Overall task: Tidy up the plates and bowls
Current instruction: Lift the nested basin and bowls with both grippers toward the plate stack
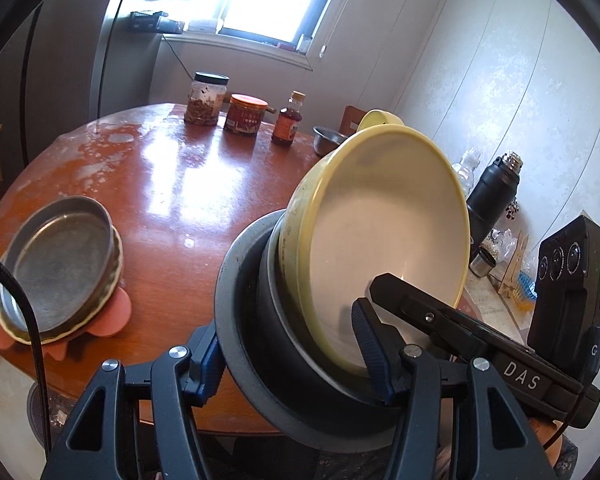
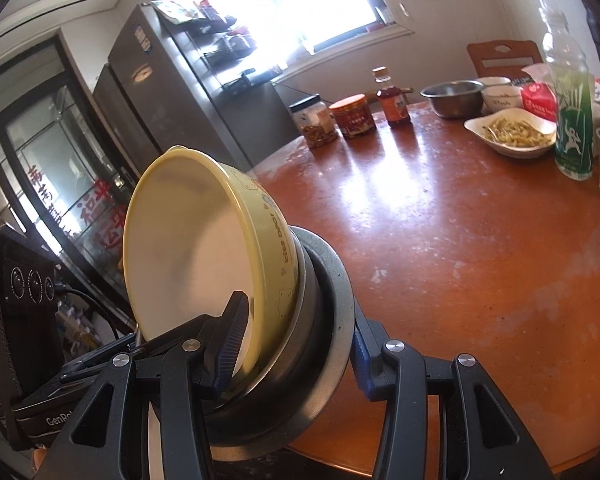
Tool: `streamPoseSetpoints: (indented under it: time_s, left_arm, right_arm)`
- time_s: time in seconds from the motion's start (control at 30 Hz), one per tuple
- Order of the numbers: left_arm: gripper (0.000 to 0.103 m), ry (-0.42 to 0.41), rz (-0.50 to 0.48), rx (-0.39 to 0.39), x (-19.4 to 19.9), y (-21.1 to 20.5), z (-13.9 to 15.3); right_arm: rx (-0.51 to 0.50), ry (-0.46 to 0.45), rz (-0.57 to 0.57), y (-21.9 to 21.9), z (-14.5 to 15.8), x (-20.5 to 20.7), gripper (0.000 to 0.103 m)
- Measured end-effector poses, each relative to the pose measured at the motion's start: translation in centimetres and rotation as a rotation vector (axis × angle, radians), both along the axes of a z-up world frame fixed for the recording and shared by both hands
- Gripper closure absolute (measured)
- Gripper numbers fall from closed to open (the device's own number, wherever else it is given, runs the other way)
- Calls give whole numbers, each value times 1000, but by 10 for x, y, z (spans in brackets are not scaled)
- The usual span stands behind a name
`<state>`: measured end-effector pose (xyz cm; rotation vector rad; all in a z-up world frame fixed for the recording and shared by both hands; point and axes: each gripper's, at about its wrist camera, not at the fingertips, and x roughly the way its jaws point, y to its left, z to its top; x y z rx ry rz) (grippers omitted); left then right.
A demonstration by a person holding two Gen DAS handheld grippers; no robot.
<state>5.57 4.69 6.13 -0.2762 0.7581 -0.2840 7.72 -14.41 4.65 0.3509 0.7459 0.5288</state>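
Left wrist view first: the left gripper (image 1: pixel 296 364) is clamped across the near rim of a nested stack, one finger outside the grey metal bowl (image 1: pixel 236 280), the other inside the yellow bowl (image 1: pixel 384 232). So it pinches both walls together, which I judge keeps the two bowls moving as one piece. The stack is tipped on its side above the near edge of the round table (image 1: pixel 172 184), mouth opening up and to the right, its axis slanting from lower left to upper right. The right gripper's body reaches in from the right, one finger inside the yellow bowl. Off to the left, a metal plate (image 1: pixel 56 264) sits on a yellow dish and pink mat, well apart from the stack; probably the plates' pile.

Right wrist view now: the right gripper (image 2: pixel 292 356) bites the same stack from its own side, one finger inside the yellow bowl (image 2: pixel 204 248), the other outside the grey metal bowl (image 2: pixel 332 304). Here the mouth faces left, base toward the table (image 2: pixel 460 240). Two grips on one rim look meant to steady a tilted load. A steel bowl (image 2: pixel 452 98) and a dish of food (image 2: pixel 512 136) stand far back.
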Motion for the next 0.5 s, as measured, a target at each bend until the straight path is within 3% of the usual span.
streamPoseSetpoints:
  time_s: [0.5]
  left_arm:
    - [45, -49, 127, 21, -32, 71, 24]
  right_arm:
    - [-23, -71, 114, 75, 26, -4, 55]
